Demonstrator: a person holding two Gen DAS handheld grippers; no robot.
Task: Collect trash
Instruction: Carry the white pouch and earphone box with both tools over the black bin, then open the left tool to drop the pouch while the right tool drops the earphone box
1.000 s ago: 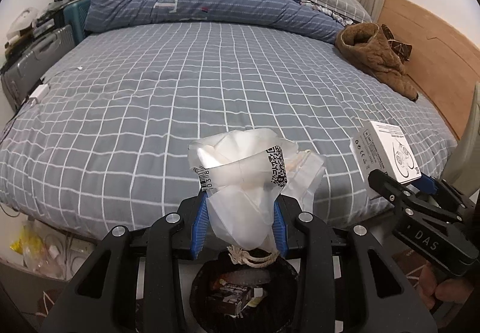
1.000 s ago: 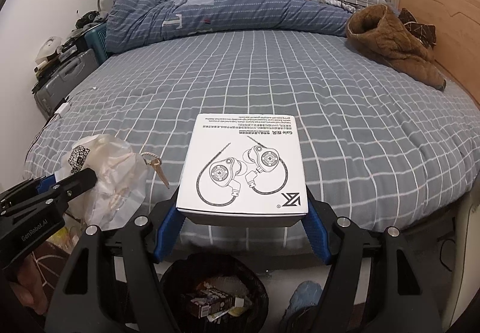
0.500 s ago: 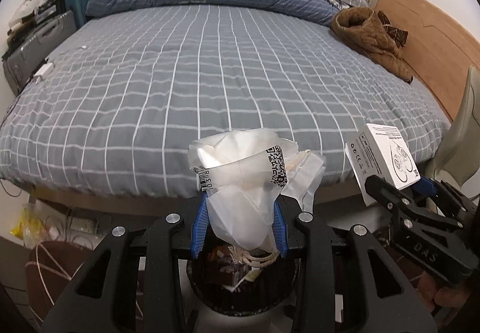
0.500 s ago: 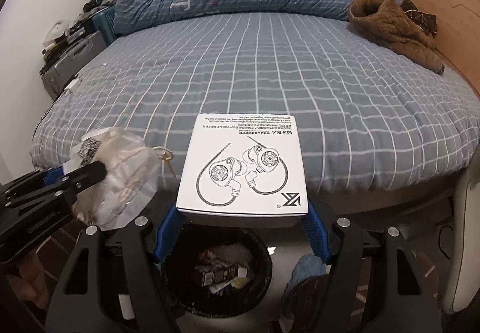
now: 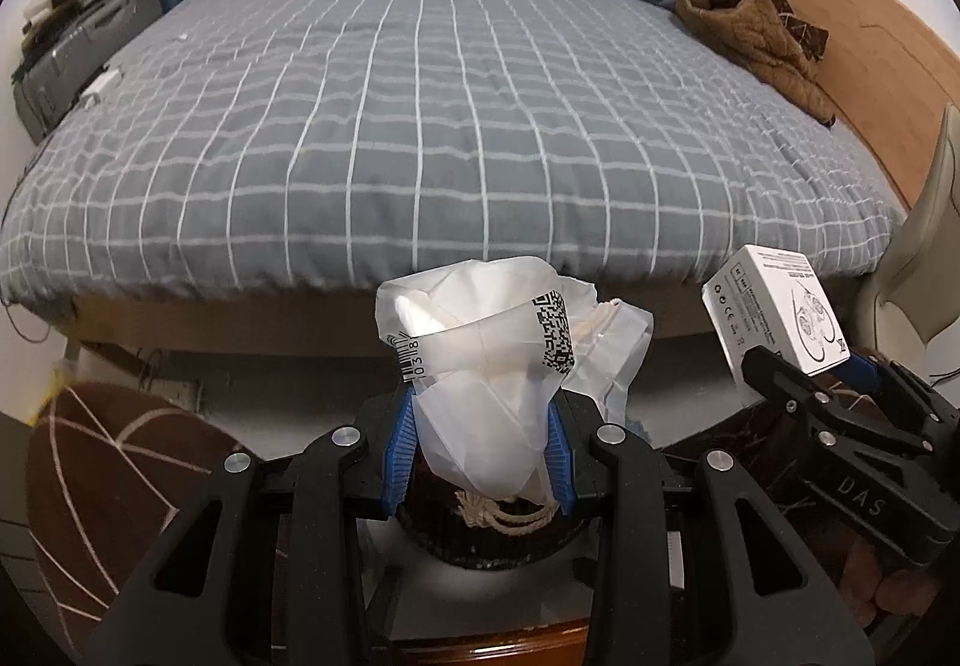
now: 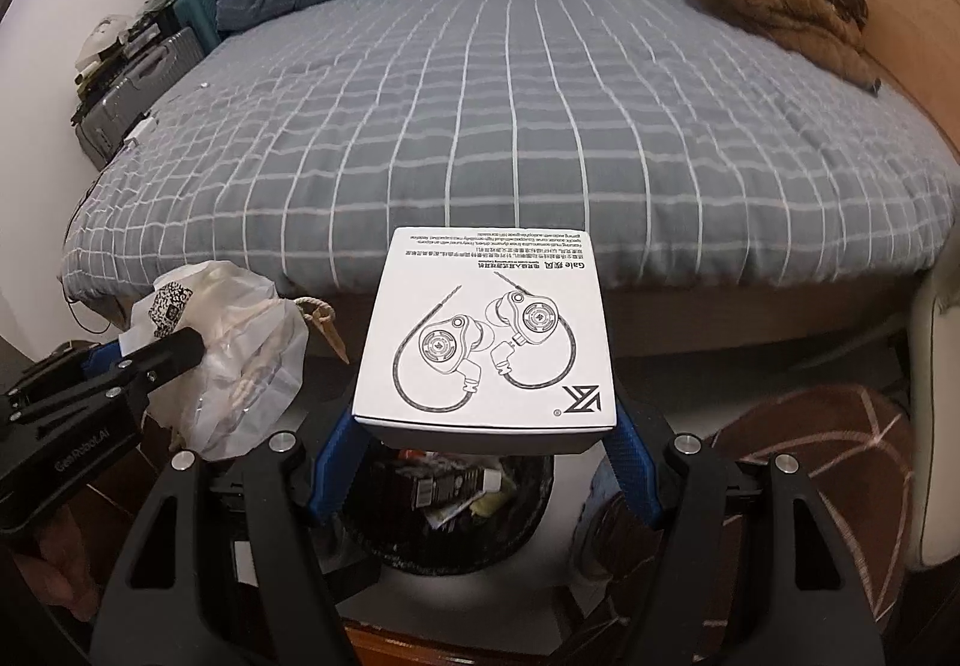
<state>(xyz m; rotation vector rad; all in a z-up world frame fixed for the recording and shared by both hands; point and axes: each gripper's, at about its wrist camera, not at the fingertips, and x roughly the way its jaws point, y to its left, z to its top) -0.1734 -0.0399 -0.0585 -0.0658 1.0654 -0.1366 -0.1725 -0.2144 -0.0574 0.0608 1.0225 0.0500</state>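
Observation:
My left gripper is shut on a crumpled clear plastic bag with a QR label and a cord dangling below. The same plastic bag shows at the left of the right wrist view. My right gripper is shut on a white earphone box, its blue pads pressing both sides. That earphone box appears at the right of the left wrist view. A black trash bin holding wrappers sits on the floor right below both grippers. The bin is mostly hidden behind the bag in the left wrist view.
A bed with a grey checked cover fills the view ahead, its edge just beyond the bin. A brown jacket lies at its far right. A brown patterned pouf stands left of the bin. Suitcases line the left wall.
Both grippers have drawn back from the bed and tipped downward with their loads. The bed edge now sits higher in view and the bin lies more fully beneath them.

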